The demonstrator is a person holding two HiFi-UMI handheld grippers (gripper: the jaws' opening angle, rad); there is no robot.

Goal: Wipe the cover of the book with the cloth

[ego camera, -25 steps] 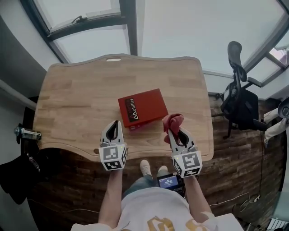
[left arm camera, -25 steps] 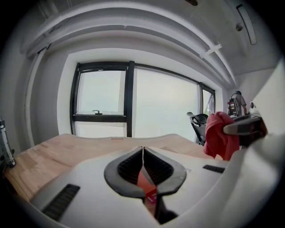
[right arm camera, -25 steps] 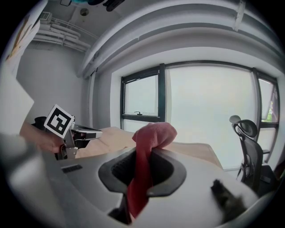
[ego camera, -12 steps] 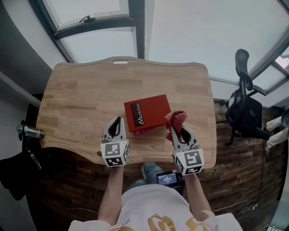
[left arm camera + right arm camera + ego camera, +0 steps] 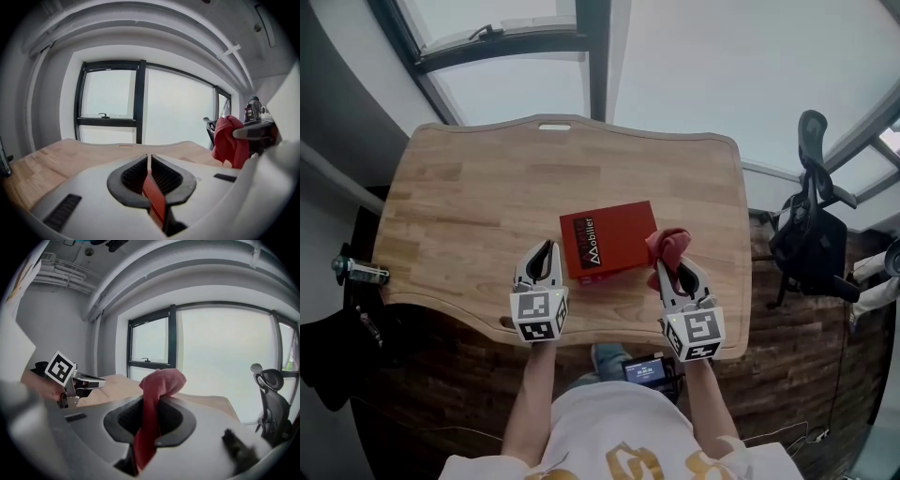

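The red book lies flat on the desk, close to the front edge. The right hand-held gripper is clamped on the red cloth, which bunches up just beside the book's right edge. The left hand-held gripper has its jaws pressed together with nothing in them, just beside the book's left side. The wiping does not look begun yet; the cloth is being brought to the cover. Next, the cloth needs to press down on the cover and slide across it.
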